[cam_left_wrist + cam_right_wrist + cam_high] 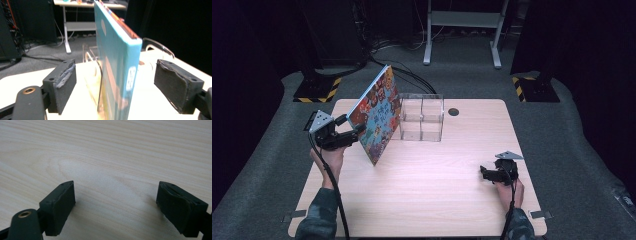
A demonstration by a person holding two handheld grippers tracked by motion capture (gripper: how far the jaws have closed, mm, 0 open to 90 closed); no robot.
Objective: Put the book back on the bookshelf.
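A picture book [377, 117] with a busy colourful cover stands tilted on its lower corner on the wooden table [437, 200]. Its upper part leans toward a clear acrylic divided box [422, 117]. My left gripper [357, 132] is at the book's left edge, open. In the left gripper view the book's teal spine [120, 70] stands between the two pads [62, 80] with a gap on each side, and the clear box [92, 82] is behind it. My right gripper [484, 174] rests low near the table's right front, open, with bare wood between its jaws [116, 205].
A round cable hole [453, 111] sits at the table's back edge, right of the clear box. On the floor behind are black stands with yellow-black striped bases [317, 92], cables, and a grey desk frame [462, 30].
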